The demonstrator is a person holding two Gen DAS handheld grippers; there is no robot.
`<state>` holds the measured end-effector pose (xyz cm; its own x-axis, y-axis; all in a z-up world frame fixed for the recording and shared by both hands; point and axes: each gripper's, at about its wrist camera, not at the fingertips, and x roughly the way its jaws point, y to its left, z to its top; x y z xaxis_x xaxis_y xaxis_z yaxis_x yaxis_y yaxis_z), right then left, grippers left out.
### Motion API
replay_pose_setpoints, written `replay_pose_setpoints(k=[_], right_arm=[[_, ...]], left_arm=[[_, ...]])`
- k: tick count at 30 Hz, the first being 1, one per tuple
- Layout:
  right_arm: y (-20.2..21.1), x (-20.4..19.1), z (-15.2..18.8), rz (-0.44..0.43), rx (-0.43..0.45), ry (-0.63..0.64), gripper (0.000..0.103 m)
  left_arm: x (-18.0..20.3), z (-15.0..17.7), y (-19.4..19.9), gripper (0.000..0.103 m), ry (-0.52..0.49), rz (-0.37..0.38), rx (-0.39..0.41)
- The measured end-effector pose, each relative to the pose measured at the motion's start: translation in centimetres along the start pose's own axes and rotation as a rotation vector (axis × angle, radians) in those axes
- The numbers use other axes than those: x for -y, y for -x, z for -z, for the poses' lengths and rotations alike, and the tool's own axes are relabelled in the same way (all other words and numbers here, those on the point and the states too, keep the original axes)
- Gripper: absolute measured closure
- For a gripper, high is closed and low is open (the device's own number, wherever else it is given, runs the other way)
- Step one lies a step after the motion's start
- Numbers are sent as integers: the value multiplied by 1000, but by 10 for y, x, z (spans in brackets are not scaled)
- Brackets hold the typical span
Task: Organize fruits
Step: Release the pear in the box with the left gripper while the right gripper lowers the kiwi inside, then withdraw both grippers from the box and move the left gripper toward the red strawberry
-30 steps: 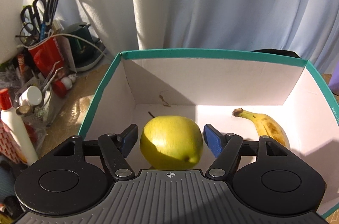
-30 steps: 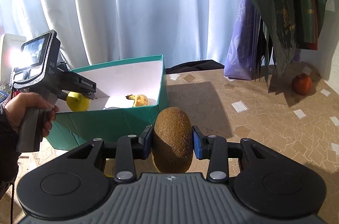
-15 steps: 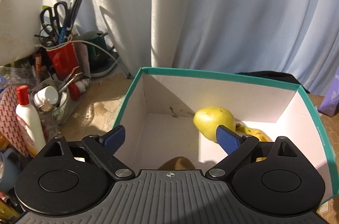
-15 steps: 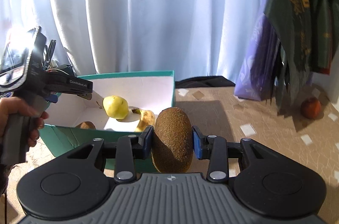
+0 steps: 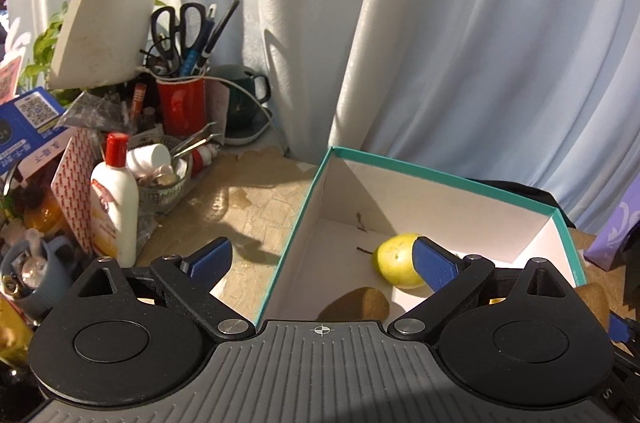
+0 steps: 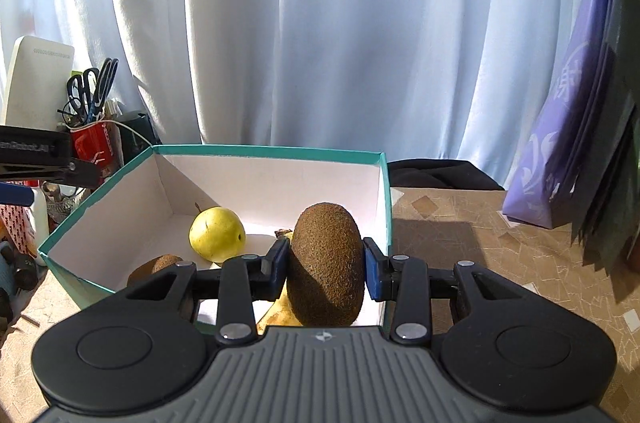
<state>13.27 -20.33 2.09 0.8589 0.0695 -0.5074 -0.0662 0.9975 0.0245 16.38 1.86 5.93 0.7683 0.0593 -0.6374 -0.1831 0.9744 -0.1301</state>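
Note:
A teal-rimmed white box [image 5: 440, 177] [image 6: 264, 151] holds a yellow-green pear [image 5: 396, 259] [image 6: 217, 233], a brown kiwi [image 5: 356, 303] [image 6: 160, 265] and a banana [image 6: 280, 311], mostly hidden behind my right gripper. My left gripper [image 5: 320, 257] is open and empty, raised above the box's left wall. My right gripper [image 6: 325, 265] is shut on a second kiwi [image 6: 326, 263] and holds it over the box's near right corner. That kiwi's end shows at the right in the left wrist view [image 5: 596, 297].
Clutter stands left of the box: a red cup with scissors and pens [image 5: 182, 99], a white lotion bottle [image 5: 114, 199], a glass bowl [image 5: 160, 179], a dark mug [image 5: 240, 103], a white device [image 5: 106, 15]. A purple bag [image 6: 560, 151] hangs right. White curtain behind.
My left gripper has let go of the pear into the box, opened, and pulled back up and to the left. My right gripper has carried its kiwi leftward over the box.

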Motion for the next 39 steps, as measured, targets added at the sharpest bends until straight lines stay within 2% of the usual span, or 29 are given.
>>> replay_pose_setpoints(k=[6, 13, 19, 21, 22, 23, 27, 29, 31, 35, 39], right_arm=[[-32, -9, 5, 10, -71, 40, 66], [-46, -26, 10, 58, -87, 145, 66], [-48, -26, 7, 54, -103, 151, 64], [-47, -26, 6, 50, -100, 148, 59], [-47, -26, 6, 49, -99, 147, 51], [-47, -26, 6, 59, -96, 150, 48], [-43, -26, 5, 32, -100, 130, 42], [-36, -26, 4, 29, -86, 116, 31], [-24, -25, 3, 22, -48, 94, 29], [12, -18, 4, 1, 44, 45, 20], [53, -9, 13, -7, 96, -12, 18]], left_arm=[[-6, 8, 2, 4, -2, -18, -18], [-9, 15, 3, 3, -5, -24, -32], [-4, 19, 3, 3, -29, -22, -44], [-3, 19, 3, 3, -33, -17, -46], [-3, 20, 3, 3, -35, -17, -47], [-2, 20, 3, 3, -38, -16, -48], [-2, 22, 4, 3, -44, -16, -53], [-5, 23, 6, 3, -39, -14, -53], [-8, 25, 9, 3, -36, -7, -52], [-17, 34, 15, 3, -33, 31, -47], [-23, 50, 21, 3, -39, 65, -51]])
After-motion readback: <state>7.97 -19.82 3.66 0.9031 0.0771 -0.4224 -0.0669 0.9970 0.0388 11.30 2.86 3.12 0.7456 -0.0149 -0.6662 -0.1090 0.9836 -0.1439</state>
